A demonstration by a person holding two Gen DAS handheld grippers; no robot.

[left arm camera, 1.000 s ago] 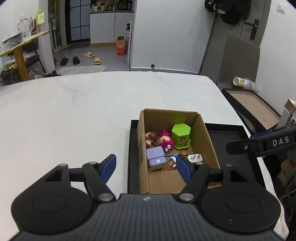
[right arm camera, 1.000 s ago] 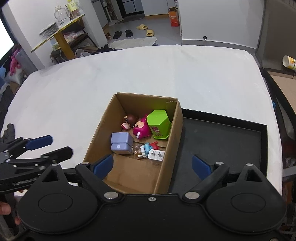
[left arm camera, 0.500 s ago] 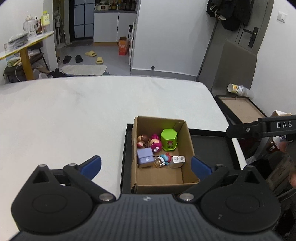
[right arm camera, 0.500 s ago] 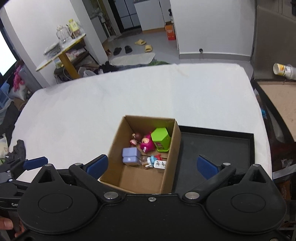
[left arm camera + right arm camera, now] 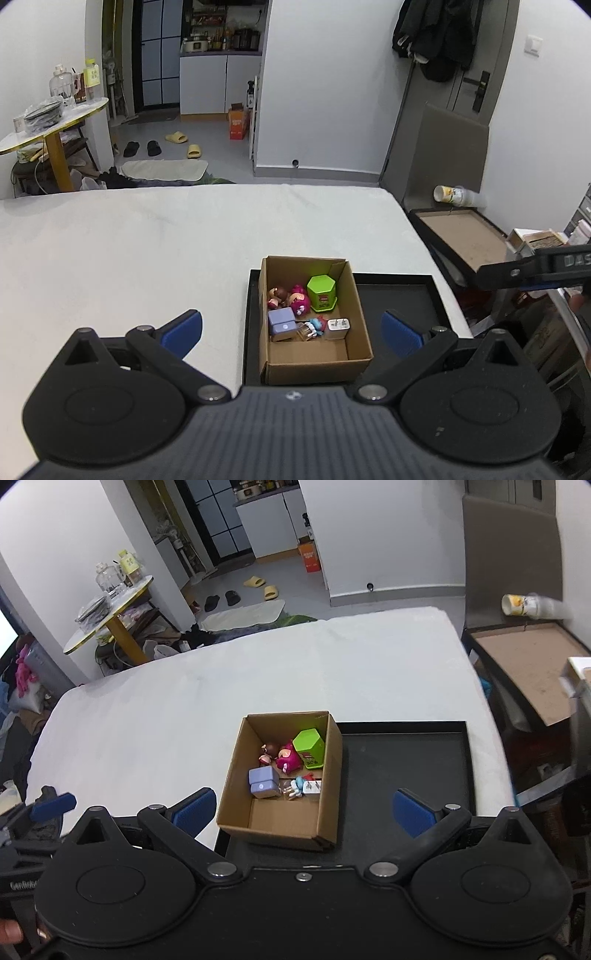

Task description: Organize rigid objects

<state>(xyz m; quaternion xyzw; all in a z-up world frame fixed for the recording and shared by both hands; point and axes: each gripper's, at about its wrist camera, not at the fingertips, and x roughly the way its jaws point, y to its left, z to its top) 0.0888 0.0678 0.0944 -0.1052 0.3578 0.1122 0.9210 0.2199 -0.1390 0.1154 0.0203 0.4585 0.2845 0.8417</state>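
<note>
An open cardboard box stands in the left part of a black tray on the white table. Inside lie a green hexagonal container, a pink toy, a small doll, a lilac box, a white plug and a small blue-and-red figure. My left gripper is open and empty, high above and back from the box. My right gripper is open and empty, likewise raised above it.
The white table stretches left and behind the tray. A brown-bottomed black tray and a paper cup sit right of the table. The right gripper shows at the left wrist view's right edge. A yellow side table stands far left.
Both grippers have risen and pulled back from the box, which now looks smaller. The left gripper's jaws have opened wider. The box contents have not moved.
</note>
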